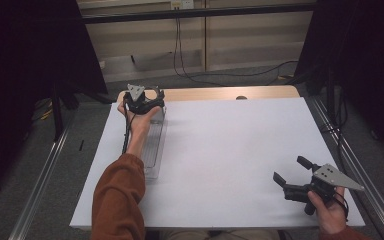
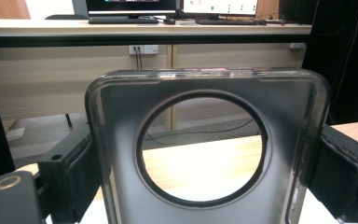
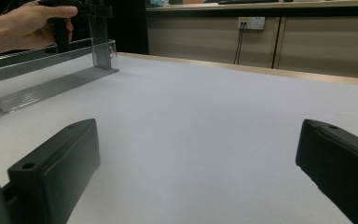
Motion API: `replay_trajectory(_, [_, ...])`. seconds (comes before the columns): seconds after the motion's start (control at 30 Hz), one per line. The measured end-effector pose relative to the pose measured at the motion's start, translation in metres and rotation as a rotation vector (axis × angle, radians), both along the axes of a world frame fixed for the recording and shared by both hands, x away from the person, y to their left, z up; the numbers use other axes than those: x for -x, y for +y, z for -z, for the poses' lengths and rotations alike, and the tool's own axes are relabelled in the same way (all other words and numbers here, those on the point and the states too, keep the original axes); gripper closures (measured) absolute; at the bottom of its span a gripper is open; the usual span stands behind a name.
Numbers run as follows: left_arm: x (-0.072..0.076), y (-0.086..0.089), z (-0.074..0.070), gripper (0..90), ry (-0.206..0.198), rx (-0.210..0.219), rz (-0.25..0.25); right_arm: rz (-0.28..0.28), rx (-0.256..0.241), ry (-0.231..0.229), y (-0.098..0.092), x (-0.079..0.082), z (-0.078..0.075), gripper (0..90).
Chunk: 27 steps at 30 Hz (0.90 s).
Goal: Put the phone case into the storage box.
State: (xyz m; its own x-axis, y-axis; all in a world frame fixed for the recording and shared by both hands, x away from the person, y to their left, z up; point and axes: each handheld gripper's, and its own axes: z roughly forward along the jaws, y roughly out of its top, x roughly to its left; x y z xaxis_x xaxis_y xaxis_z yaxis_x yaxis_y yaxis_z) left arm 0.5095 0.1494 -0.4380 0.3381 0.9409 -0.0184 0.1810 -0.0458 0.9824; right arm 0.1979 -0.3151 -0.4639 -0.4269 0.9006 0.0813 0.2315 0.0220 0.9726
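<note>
Clamped between the pads of the left tongs [image 2: 205,186], the far end wall of a clear plastic container [image 2: 121,154], pierced by a round hole, is seen close up. Its long body [image 1: 153,145] lies along the left side of the white table [image 1: 230,150]. Well apart, at the near right corner, the right tongs [image 1: 291,172] are held wide open above the table, gripping nothing.
</note>
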Motion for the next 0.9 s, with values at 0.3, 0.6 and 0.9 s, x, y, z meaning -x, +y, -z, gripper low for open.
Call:
replay_trajectory(0.3, [-0.0019,-0.0058,0.0024,9.8,0.000,-0.022,-0.014,-0.003,-0.002,-0.002,0.0002,0.0004,-0.0001,0.0])
replay_trajectory(0.6, [-0.0052,-0.0076,0.0042,10.7,-0.005,-0.021,-0.012,-0.006,-0.005,0.001,-0.0002,0.0009,-0.0003,0.0])
replay_trajectory(0.9, [-0.0075,-0.0082,0.0052,8.7,0.000,-0.036,-0.001,-0.004,-0.005,-0.003,-0.0004,0.0008,-0.0002,0.0])
